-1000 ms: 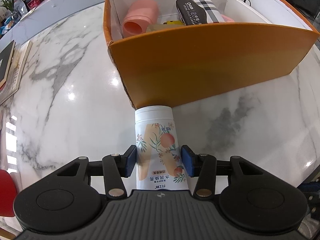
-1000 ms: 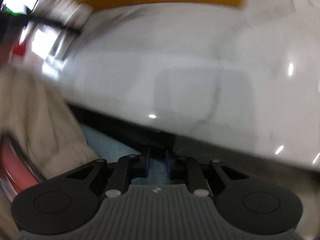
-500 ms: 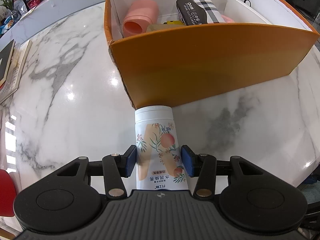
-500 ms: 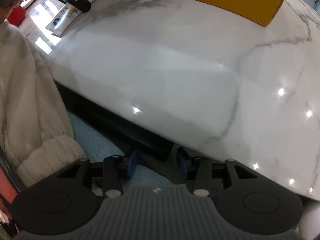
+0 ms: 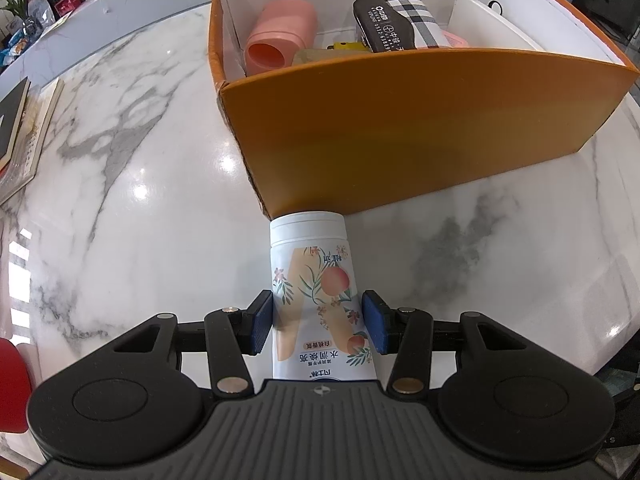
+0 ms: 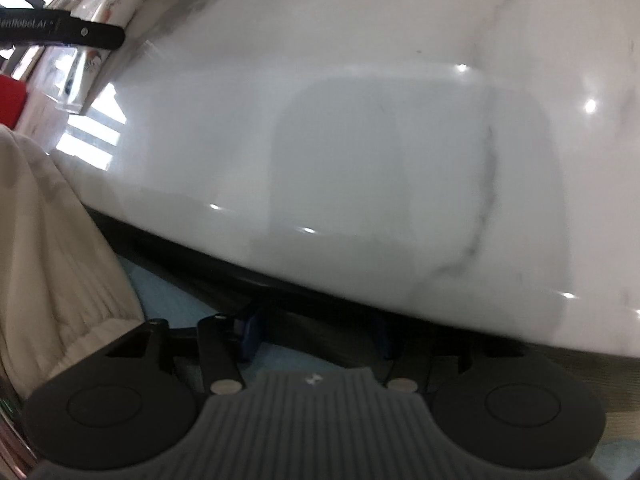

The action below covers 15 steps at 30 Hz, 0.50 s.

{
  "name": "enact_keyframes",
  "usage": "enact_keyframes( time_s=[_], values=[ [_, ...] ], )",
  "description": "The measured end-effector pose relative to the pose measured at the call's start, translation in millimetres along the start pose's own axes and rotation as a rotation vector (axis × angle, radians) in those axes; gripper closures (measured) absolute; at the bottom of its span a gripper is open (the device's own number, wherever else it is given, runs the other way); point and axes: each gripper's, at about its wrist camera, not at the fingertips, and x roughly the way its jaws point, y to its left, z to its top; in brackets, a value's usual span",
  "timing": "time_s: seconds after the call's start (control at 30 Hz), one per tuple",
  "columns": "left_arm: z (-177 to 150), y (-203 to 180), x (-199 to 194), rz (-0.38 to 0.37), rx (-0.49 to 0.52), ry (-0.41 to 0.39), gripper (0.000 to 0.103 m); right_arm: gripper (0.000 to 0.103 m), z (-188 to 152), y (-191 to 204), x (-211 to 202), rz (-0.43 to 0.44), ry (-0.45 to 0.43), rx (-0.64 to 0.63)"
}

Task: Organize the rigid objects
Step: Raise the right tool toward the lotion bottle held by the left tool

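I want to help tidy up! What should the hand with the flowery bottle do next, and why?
Probably lift it. The left gripper has its fingers on the flowery bottle, whose cap is beside the orange box wall, so it must rise above that wall to go in.

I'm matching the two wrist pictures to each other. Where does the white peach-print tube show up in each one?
Left wrist: tube at lower centre, between the left gripper pads, cap toward the orange box.
Right wrist: tube at the top left corner, partly behind a black bar.
Shared landmark: the marble table.
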Motion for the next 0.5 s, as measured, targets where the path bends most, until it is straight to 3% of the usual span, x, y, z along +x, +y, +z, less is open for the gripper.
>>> enact_keyframes(
  time_s=[0.07,0.13,0.17,0.4,0.5],
  values=[
    [0,0,0,-0.001,-0.003,0.0,0.048,0.054,-3,-1,-6,0.009,-0.024,-0.021],
    [0,1,0,-0.003,0.001,-0.002,0.048,0.076,-11,-3,-18,0.059,-0.069,-0.063],
    [0,2,0,-0.007,-0.001,-0.001,0.048,0.08,-14,-2,-22,0.097,-0.093,-0.078],
    [1,2,1,-0.008,-0.003,0.001,0.048,0.088,-37,8,-38,0.087,-0.198,-0.109],
    [1,1,1,-0.011,0.001,0.001,0.048,0.096,-46,12,-47,0.132,-0.24,-0.129]
  ],
)
